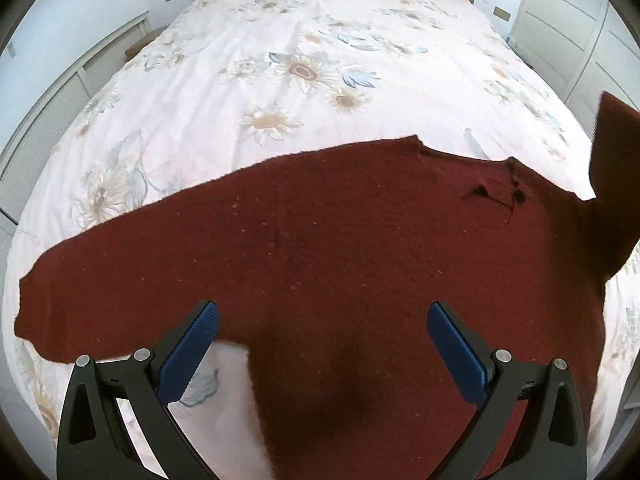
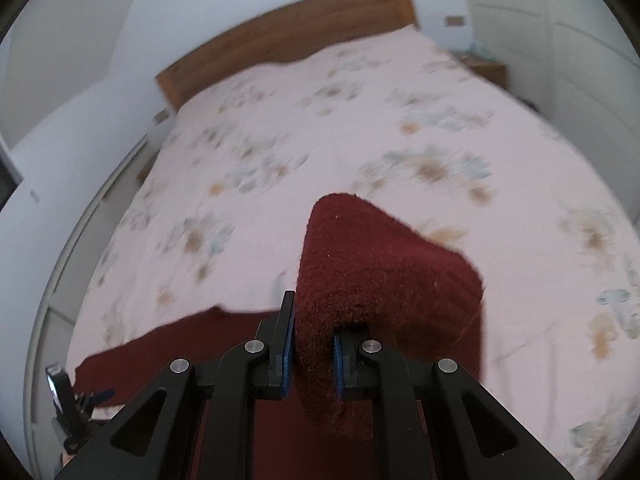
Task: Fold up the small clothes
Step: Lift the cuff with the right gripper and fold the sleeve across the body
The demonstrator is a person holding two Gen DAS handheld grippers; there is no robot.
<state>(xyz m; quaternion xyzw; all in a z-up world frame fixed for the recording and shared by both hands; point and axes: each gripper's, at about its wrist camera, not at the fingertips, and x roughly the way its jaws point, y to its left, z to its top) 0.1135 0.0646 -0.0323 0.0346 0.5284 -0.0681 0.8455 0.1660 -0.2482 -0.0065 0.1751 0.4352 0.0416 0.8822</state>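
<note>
Dark red knitted sweater (image 1: 340, 248) lies flat on the floral-sheeted bed (image 1: 280, 60), folding barely begun: right gripper (image 2: 313, 354) pinches a sleeve lifted at three o'clock, left gripper (image 1: 322, 316) spread, empty.

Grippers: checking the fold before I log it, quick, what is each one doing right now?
Left gripper: open, holding nothing, above the sweater.
Right gripper: shut on the sweater's sleeve, lifted.

No readable text, label, brand, number or sign is shown in either view. No lettering is carried by the dark red knitted garment (image 1: 320, 240), by the floral bedcover (image 1: 280, 60) beyond the grippers, or by the wooden headboard (image 2: 288, 24) at the far end. The right wrist view is blurred.
</note>
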